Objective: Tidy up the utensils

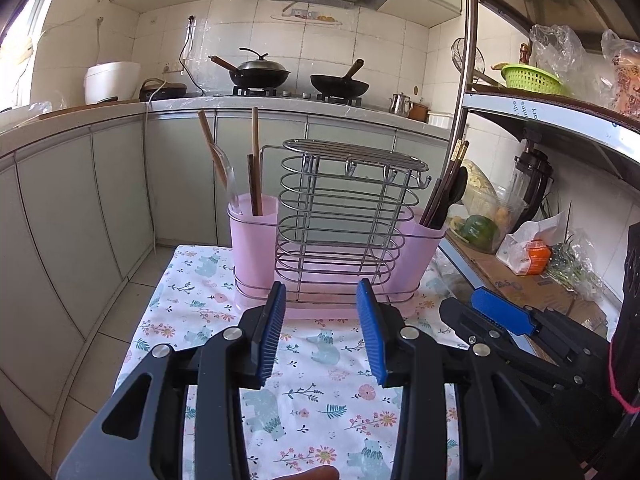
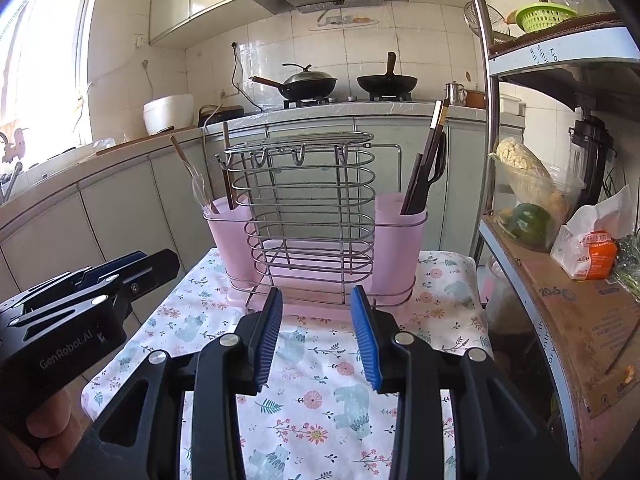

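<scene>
1. left wrist view: the left gripper (image 1: 322, 332) is hanging over the flowery cloth (image 1: 320, 400), low and in front of the wire rack (image 1: 340, 216). its two blue pads are standing wide apart and nothing is between them.
2. in the same view the left pink cup (image 1: 254, 240) is holding wooden chopsticks (image 1: 254, 164) and a clear spoon (image 1: 232, 180). the right pink cup (image 1: 416, 256) is holding dark chopsticks (image 1: 444, 188) and a black spoon (image 1: 454, 196). the right gripper (image 1: 496, 312) is showing from the side here, and i cannot tell from this view if it is open.
3. right wrist view: the right gripper is hanging over the cloth, in front of the rack. its blue pads are wide apart with nothing held. the left gripper is sitting off to the left, with a hand (image 2: 48, 424) around its handle.
4. no spoon or stick is lying loose on the cloth; all are standing in the two cups.
5. i am guessing this fits two stories: sorting is about to go on, light sticks from dark ones, or everything is put away and the grippers are resting. the pictures are not telling which, so i am naming no next move.
</scene>
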### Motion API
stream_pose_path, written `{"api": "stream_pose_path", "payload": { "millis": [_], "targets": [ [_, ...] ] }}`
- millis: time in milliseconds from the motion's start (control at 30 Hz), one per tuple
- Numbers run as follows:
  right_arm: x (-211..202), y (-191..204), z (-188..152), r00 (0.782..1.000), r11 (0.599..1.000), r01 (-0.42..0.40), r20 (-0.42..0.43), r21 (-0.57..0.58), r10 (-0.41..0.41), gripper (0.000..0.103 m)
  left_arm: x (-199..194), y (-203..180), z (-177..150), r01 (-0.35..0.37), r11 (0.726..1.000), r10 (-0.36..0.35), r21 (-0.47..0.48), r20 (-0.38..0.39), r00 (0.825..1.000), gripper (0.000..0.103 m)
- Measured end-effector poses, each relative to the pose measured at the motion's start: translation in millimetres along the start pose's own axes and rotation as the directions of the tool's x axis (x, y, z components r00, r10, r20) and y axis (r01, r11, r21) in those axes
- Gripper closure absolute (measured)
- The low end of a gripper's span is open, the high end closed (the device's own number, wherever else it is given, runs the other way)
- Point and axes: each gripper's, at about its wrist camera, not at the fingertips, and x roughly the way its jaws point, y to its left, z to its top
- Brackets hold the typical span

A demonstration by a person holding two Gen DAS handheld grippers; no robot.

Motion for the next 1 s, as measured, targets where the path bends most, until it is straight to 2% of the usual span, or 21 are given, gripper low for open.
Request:
{"api": "stream_pose_path", "payload": {
  "millis": [1000],
  "targets": [
    [5.7,1.1,-1.4,1.000,1.000,-0.006,-0.017,-0.006,0.006,0.068,2.2,3.3,-3.6,0.003,1.000,-0.003,0.003,-0.004,1.000,0.066]
  ]
}}
